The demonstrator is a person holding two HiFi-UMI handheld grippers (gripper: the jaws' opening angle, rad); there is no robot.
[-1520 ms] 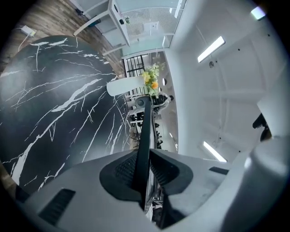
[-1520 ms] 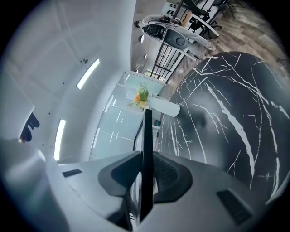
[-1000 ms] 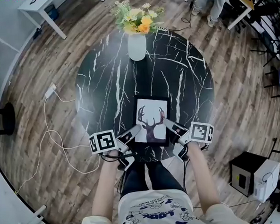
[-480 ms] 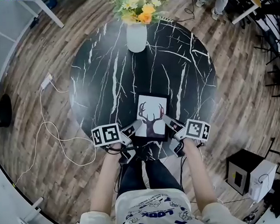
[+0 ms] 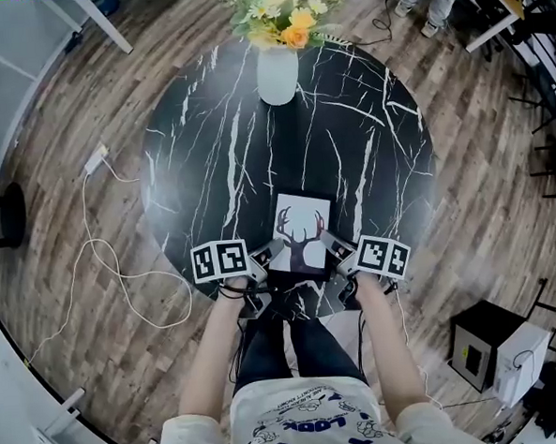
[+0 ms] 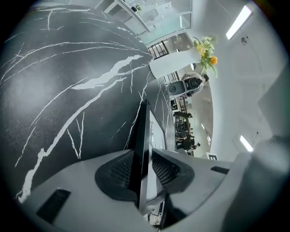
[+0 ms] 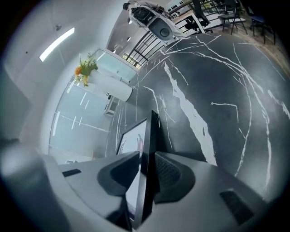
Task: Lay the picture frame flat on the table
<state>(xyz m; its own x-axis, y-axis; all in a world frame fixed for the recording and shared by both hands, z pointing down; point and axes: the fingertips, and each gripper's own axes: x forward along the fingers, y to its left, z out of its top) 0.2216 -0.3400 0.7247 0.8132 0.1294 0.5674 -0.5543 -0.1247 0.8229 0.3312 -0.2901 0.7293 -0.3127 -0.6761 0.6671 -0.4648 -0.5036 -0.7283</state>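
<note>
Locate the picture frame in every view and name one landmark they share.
Head view: picture frame at the table's near edge, lower centre.
Left gripper view: edge-on, lower centre.
Right gripper view: edge-on, lower centre, print facing left.
Shared landmark: white vase of flowers across the table.

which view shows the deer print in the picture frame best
The head view: the picture frame faces the camera, so its deer print shows clearly. Both gripper views catch it edge-on, its face barely visible.
</note>
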